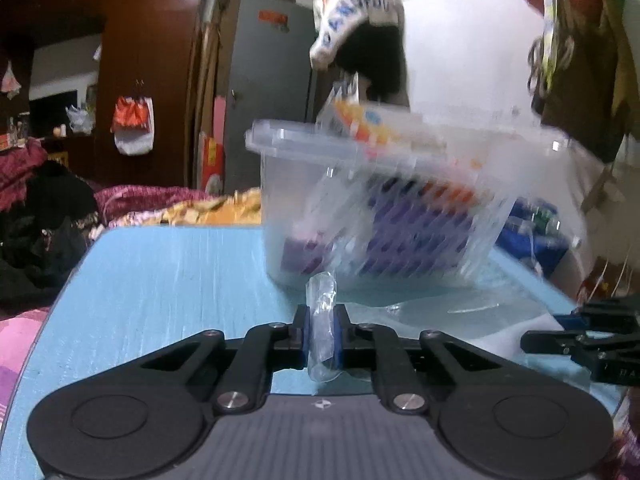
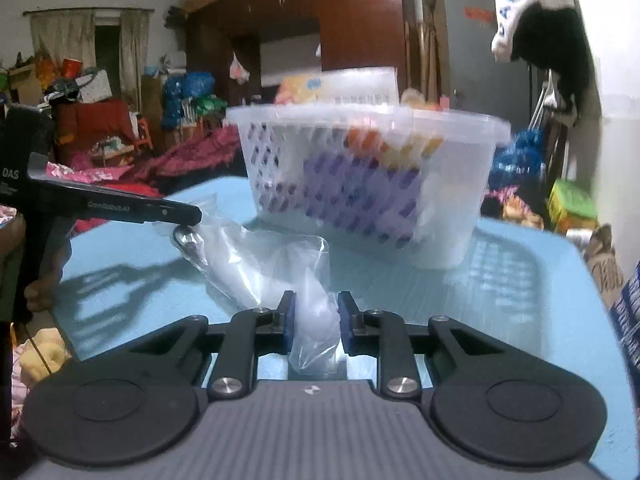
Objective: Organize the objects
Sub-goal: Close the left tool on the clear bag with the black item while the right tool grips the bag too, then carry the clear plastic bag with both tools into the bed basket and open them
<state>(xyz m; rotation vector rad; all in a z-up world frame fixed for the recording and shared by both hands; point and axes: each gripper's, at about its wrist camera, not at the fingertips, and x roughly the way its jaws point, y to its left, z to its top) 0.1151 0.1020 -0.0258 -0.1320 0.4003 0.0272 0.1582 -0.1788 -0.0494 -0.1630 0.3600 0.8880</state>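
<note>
A clear plastic bag [image 2: 256, 264] with a shiny metal spoon-like piece [image 2: 186, 237] inside stretches over the light blue table [image 2: 520, 280]. My left gripper [image 1: 322, 332] is shut on one end of this bag [image 1: 322, 320]; in the right wrist view it [image 2: 188, 216] comes in from the left. My right gripper [image 2: 316, 320] grips the bag's other end between its blue pads [image 2: 289, 322]; in the left wrist view it [image 1: 536, 340] shows at the right edge. Just behind the bag stands a translucent perforated basket [image 2: 452, 200], [image 1: 288, 200], holding purple and orange packets.
A hand [image 2: 44, 284] holds the left gripper's handle at the table's left edge. Around the table are heaped blankets [image 1: 132, 200], hanging clothes [image 1: 360, 28] and boxes [image 2: 572, 200]. A strip of table surface [image 1: 160, 280] lies left of the basket.
</note>
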